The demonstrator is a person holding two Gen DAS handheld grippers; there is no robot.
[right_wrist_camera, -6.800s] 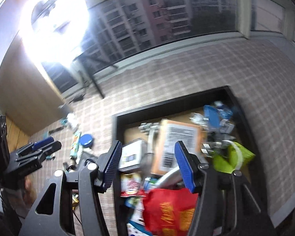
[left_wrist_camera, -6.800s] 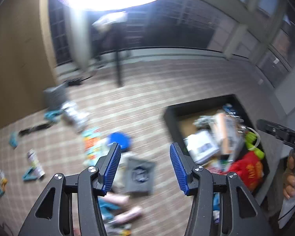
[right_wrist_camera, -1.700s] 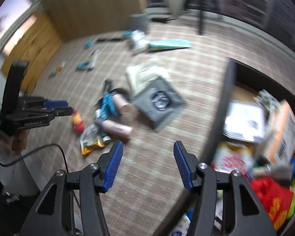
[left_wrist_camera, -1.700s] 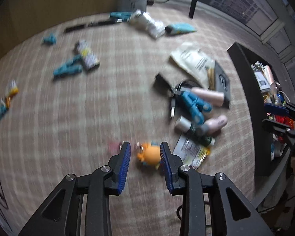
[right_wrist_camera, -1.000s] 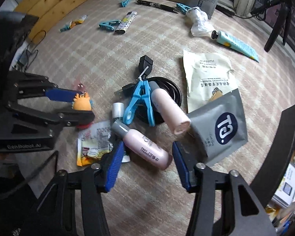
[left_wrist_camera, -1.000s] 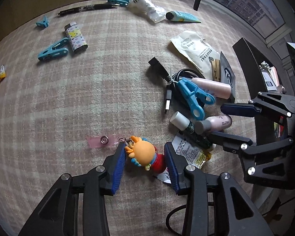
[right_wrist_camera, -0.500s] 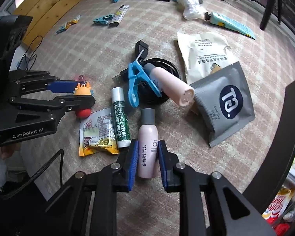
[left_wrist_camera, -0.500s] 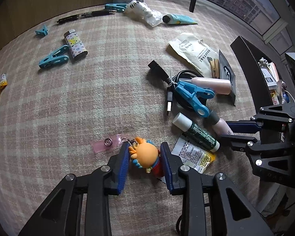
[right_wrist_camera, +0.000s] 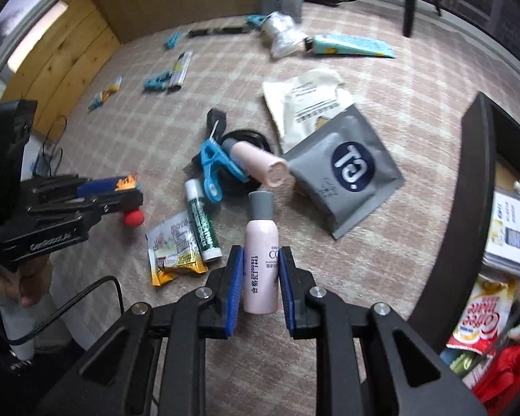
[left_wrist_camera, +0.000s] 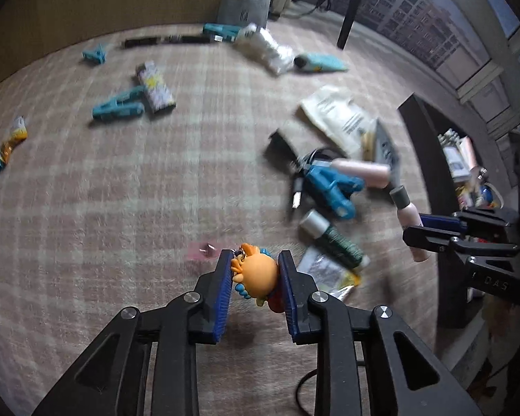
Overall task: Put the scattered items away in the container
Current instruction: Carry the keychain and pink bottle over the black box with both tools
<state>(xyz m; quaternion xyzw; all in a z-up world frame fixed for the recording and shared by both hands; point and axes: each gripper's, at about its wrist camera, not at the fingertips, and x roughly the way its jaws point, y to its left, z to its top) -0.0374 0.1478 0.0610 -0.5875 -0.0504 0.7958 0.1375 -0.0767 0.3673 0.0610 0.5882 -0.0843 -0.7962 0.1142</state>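
in right claw (right_wrist_camera: 259, 286) — pink bottle (right_wrist_camera: 261, 263), print "20200921".

Your right gripper (right_wrist_camera: 259, 286) is matte black with ribbed blue pads (right_wrist_camera: 235, 286) and silver screws at the joints. Your left gripper (left_wrist_camera: 255, 286) matches it; its side carries pale lettering, and a black cable (right_wrist_camera: 69, 306) trails at lower left.

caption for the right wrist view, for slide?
Right hand-held gripper clamps a pale pink grey-capped plastic bottle above the checked beige carpet.
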